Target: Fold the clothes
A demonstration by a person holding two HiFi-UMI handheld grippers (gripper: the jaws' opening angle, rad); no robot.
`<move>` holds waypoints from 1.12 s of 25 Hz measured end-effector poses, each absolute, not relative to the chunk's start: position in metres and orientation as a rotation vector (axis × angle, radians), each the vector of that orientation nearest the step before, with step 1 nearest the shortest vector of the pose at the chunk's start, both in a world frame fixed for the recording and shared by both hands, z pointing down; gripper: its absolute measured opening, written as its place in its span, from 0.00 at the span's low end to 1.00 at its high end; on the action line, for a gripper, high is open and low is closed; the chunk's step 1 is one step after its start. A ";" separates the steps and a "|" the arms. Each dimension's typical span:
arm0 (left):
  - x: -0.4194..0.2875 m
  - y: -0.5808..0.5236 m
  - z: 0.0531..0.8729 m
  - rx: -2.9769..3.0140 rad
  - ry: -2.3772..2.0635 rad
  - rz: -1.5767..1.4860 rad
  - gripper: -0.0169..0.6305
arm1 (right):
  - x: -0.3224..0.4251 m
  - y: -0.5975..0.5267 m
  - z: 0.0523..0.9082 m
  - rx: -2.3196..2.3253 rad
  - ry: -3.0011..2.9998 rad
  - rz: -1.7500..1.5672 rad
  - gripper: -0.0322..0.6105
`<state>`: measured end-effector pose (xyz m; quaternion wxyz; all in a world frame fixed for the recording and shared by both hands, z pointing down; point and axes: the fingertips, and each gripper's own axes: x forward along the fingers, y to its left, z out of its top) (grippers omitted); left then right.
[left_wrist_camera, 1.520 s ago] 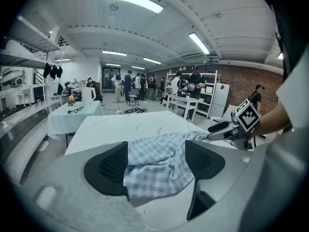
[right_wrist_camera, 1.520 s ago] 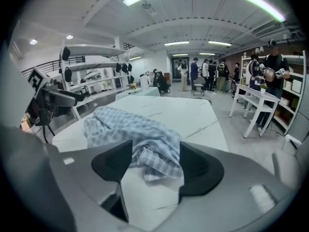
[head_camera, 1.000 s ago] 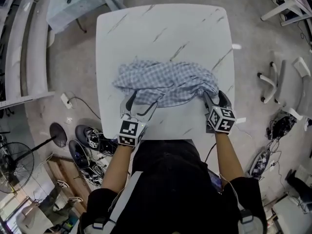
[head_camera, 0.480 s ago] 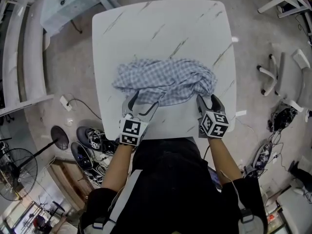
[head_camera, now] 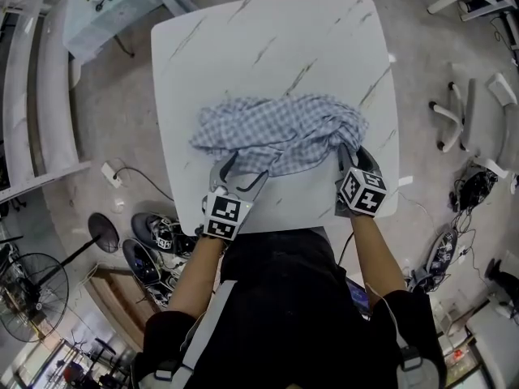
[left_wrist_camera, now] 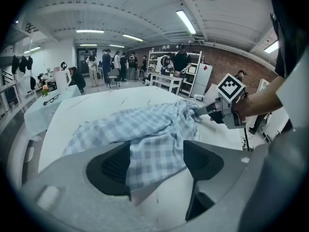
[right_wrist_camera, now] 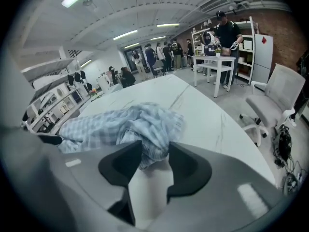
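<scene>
Head view: L claw (head_camera: pixel 242 168) spread, R claw (head_camera: pixel 353 154) pinching shirt (head_camera: pixel 280 128) on table (head_camera: pixel 268 47), both closing.

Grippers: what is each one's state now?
Left gripper: open, jaws just closing slightly, blue-and-white checked garment between them, ungripped.
Right gripper: jaws just closed onto the garment's edge.

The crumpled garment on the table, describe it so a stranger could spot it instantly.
Look for the white marble-patterned table in the middle of the head view. On its near half lies the checked garment, a crumpled heap of blue-and-white cloth, the only patterned fabric on that top.
</scene>
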<state>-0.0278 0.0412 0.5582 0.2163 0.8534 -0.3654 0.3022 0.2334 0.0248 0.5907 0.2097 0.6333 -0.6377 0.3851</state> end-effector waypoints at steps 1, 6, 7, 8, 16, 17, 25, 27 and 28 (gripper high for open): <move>-0.027 0.043 0.561 2.368 -0.995 0.854 0.57 | 0.233 0.024 0.592 1.757 -1.761 1.062 0.29; -0.025 0.043 0.568 2.394 -0.961 0.880 0.39 | 0.235 0.022 0.584 1.741 -1.741 0.971 0.17; -0.026 0.042 0.567 2.401 -0.961 0.868 0.36 | 0.237 0.021 0.581 1.736 -1.737 0.931 0.16; -0.026 0.040 0.566 2.407 -0.955 0.861 0.36 | 0.241 0.020 0.577 1.737 -1.733 0.890 0.16; -0.024 0.034 0.566 2.439 -0.939 0.861 0.36 | 0.303 -0.006 0.539 1.784 -1.710 0.631 0.16; -0.022 0.036 0.564 2.434 -0.950 0.867 0.36 | 0.310 -0.009 0.536 1.774 -1.715 0.620 0.16; 0.011 0.040 0.538 2.367 -1.105 0.845 0.36 | 0.330 -0.029 0.523 1.613 -1.836 0.581 0.17; 0.026 0.042 0.535 2.349 -1.134 0.823 0.36 | 0.333 -0.033 0.519 1.562 -1.877 0.560 0.17; 0.035 0.043 0.534 2.344 -1.142 0.815 0.36 | 0.335 -0.035 0.517 1.537 -1.899 0.549 0.17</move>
